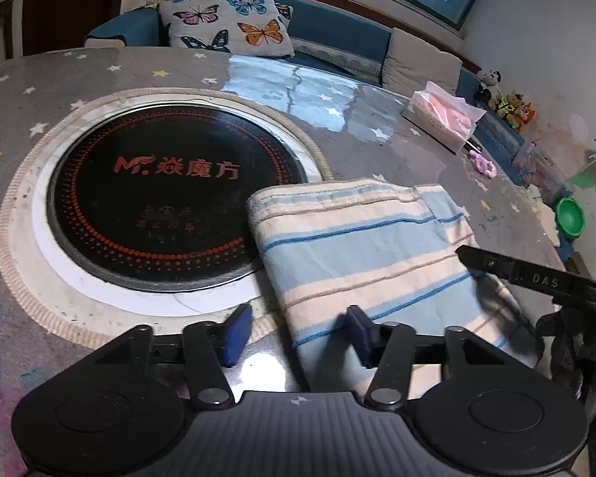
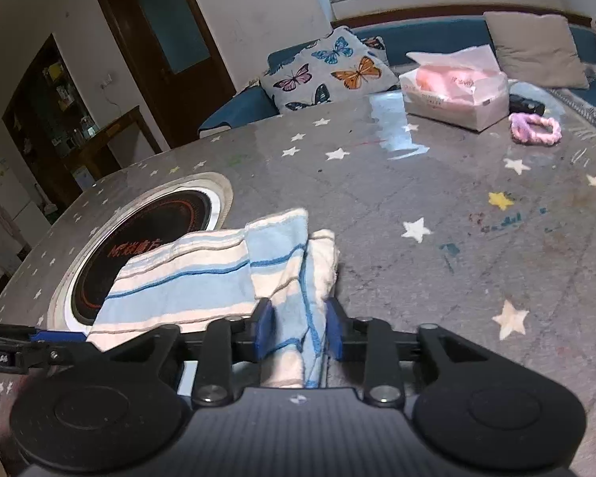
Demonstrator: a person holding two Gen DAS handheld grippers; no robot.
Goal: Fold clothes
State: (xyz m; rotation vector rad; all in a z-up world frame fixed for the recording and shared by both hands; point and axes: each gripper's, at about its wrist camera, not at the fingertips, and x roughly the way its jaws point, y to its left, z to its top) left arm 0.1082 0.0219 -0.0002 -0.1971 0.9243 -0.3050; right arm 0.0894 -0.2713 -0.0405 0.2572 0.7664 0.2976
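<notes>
A folded towel-like cloth [image 1: 357, 246] with blue and cream stripes lies on the star-patterned table [image 1: 20, 119], its far left corner overlapping the black round hob [image 1: 159, 206]. My left gripper [image 1: 298, 336] is open at the cloth's near left edge. Its right pad [image 1: 357, 334] rests over the fabric and its left pad is off it, above the table. In the right wrist view my right gripper [image 2: 299, 330] is shut on a bunched right end of the cloth [image 2: 186, 286], which fills the gap between the blue pads.
A tissue box [image 2: 457, 91] and a pink scrunchie [image 2: 534, 129] sit at the table's far side, and a green bowl [image 1: 571, 216] is off to the right. Behind the table is a blue sofa with a butterfly pillow [image 1: 230, 20]. Bare tabletop [image 2: 457, 238] stretches to the right of the cloth.
</notes>
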